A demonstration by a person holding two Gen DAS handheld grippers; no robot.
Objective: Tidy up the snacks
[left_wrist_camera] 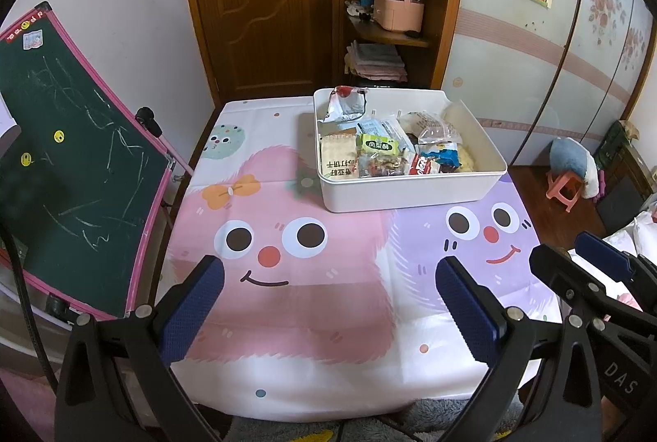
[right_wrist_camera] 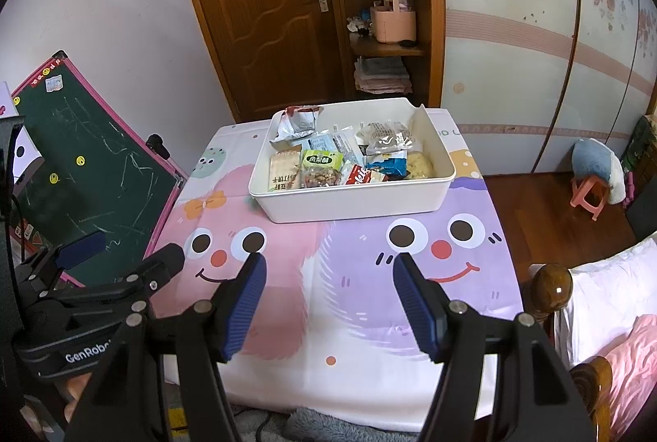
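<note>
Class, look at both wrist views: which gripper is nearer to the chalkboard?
Left. The left gripper hangs open at the table's near edge beside the chalkboard; the right gripper, also open, sits on its far side.

Home bedroom: wardrobe (right_wrist_camera: 534, 44), bed (right_wrist_camera: 607, 302) (child's chalkboard (left_wrist_camera: 78, 171)).

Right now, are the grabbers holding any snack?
No. The left gripper and the right gripper are both open and empty; all the snacks sit in the white bin.

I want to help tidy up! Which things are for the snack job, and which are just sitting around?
For the job:
white bin
snack packets inside it
left tongs, open
right tongs, open

Just around:
chalkboard
pink stool
pink basket on the shelf
</note>
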